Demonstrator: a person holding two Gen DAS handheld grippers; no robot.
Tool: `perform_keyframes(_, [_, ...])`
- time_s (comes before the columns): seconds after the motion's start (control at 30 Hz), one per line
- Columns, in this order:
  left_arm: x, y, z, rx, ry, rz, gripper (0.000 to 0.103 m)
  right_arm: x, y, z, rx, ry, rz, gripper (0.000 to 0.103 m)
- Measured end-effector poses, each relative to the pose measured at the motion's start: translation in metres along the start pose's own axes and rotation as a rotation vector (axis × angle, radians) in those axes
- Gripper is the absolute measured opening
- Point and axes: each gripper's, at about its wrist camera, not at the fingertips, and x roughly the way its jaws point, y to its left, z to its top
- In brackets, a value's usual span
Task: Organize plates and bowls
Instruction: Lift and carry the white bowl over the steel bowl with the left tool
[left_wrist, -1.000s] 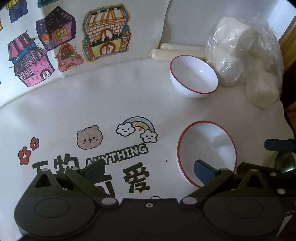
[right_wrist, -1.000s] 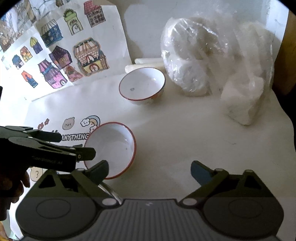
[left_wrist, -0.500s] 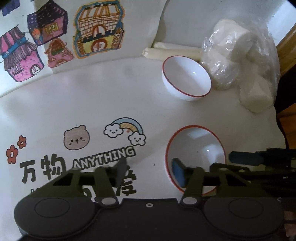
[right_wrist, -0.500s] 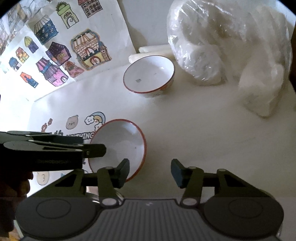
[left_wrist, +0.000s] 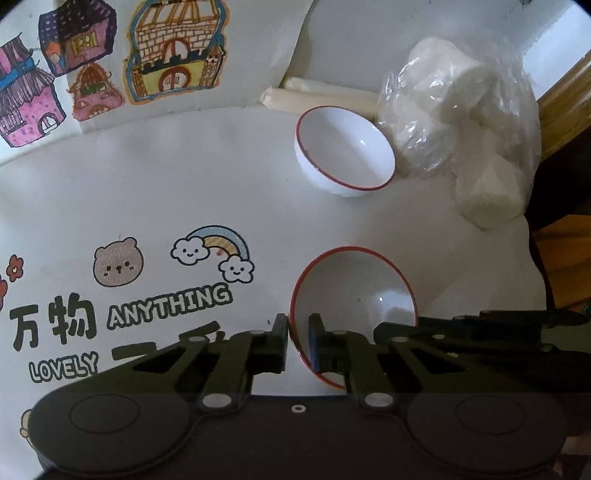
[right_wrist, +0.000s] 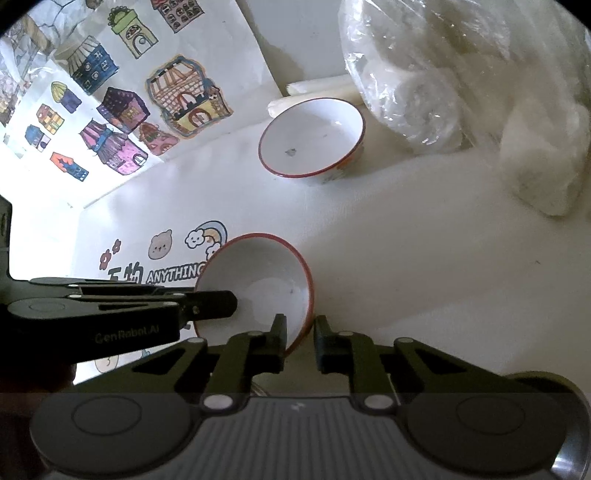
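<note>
A near white bowl with a red rim (left_wrist: 354, 291) (right_wrist: 266, 284) sits on the white cloth. My left gripper (left_wrist: 297, 341) is shut on its left rim, one finger inside and one outside. My right gripper (right_wrist: 299, 341) is shut on its near right rim, with the rim between the fingers. The left gripper also shows from the side in the right wrist view (right_wrist: 207, 304). A second red-rimmed white bowl (left_wrist: 343, 151) (right_wrist: 314, 140) stands farther back near the wall.
A plastic bag of white rolls (left_wrist: 465, 129) (right_wrist: 461, 81) lies at the back right. Two white rolled tubes (left_wrist: 317, 98) lie against the wall behind the far bowl. A poster of coloured houses (left_wrist: 110, 62) hangs at the back left. The table edge is at the right (left_wrist: 535, 258).
Both grippers went from open to closed over the near bowl's rim, the left on its left side, the right on its right side. Both moved in closer to the bowl.
</note>
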Motion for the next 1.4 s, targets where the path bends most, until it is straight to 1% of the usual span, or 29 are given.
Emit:
perform_keyframes(0.2, [-0.014,-0.012,0.002,0.03,-0.046,-0.004,0.012,-0.012,-0.006,-0.003,0.013,-0.026,0.007,0.016])
perform_keyframes(0.4, [-0.03,-0.031,0.004,0.047,-0.095,-0.025,0.012,-0.041,-0.018,-0.001,0.047,-0.085,0.028,0.016])
perform_keyframes(0.57, [-0.041,-0.06,0.006,0.068,-0.149,-0.065,0.012,-0.078,-0.04,-0.001,0.074,-0.152,0.043,0.016])
perform_keyframes(0.73, [-0.046,-0.096,0.004,0.101,-0.176,-0.105,0.012,-0.112,-0.067,-0.001,0.092,-0.195,0.031,0.016])
perform_keyframes(0.9, [-0.041,-0.131,0.0,0.135,-0.171,-0.133,0.012,-0.135,-0.097,-0.01,0.119,-0.21,0.013,0.016])
perform_keyframes(1.1, [-0.029,-0.159,-0.012,0.162,-0.144,-0.153,0.012,-0.146,-0.124,-0.029,0.145,-0.193,0.003,0.016])
perform_keyframes(1.23, [-0.022,-0.167,-0.023,0.162,-0.114,-0.153,0.012,-0.148,-0.135,-0.041,0.149,-0.162,0.006,0.016])
perform_keyframes(1.4, [-0.015,-0.166,-0.039,0.142,-0.072,-0.149,0.012,-0.147,-0.141,-0.054,0.143,-0.114,0.02,0.017])
